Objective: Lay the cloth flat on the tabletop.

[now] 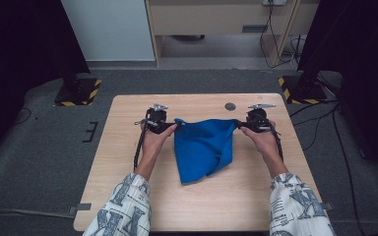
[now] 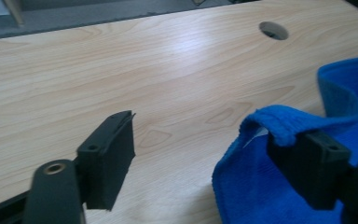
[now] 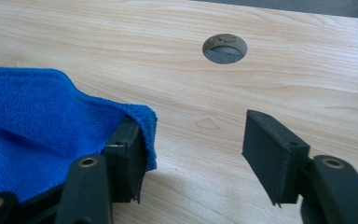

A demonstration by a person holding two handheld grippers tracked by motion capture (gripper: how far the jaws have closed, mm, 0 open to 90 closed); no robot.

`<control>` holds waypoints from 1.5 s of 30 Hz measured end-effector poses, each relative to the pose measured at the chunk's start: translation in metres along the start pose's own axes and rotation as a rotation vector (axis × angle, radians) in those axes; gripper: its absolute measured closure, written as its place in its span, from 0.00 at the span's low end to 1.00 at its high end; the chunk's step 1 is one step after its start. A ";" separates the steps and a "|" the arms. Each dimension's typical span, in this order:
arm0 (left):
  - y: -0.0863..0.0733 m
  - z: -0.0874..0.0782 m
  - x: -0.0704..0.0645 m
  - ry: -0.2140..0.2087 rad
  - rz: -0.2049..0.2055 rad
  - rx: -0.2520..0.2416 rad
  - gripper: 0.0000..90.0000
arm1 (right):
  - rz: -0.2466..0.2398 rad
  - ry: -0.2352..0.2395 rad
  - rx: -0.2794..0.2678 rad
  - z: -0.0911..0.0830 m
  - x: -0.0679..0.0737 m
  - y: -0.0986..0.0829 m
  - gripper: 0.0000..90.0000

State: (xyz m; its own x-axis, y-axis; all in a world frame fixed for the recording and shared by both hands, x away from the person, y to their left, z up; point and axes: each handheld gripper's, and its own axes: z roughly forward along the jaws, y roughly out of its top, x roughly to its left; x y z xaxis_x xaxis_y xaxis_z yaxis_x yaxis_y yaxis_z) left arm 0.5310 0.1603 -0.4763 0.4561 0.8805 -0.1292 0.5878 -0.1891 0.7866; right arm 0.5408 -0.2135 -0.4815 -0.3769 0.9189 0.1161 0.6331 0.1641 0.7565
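On the pale wooden tabletop (image 1: 128,196), just nearer the person than its round cable hole (image 1: 230,106), lies the crumpled blue terry cloth (image 1: 204,147). Left gripper (image 2: 200,154) stands at the cloth's left corner, right gripper (image 3: 193,149) at its right corner. Both sets of jaws are spread; on each, a cloth corner merely drapes over one jaw, unclamped. Risk: lifting or pulling apart now would likely let either corner slide off, since nothing pinches it. The surface is smooth and bare beyond the hole. Grey carpet (image 1: 39,147) surrounds the table; hazard-striped stand bases (image 1: 78,93) flank its far corners.
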 end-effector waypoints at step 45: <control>-0.076 0.002 -0.030 0.009 0.146 0.115 0.32 | 0.094 0.112 0.007 -0.021 -0.017 0.001 0.15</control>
State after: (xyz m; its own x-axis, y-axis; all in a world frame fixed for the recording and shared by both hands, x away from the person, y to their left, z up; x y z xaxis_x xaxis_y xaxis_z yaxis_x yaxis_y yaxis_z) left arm 0.4734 0.1476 -0.5336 0.5370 0.8435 -0.0128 0.5886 -0.3637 0.7220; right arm 0.5341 -0.2366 -0.4690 -0.3889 0.8846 0.2573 0.6738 0.0827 0.7342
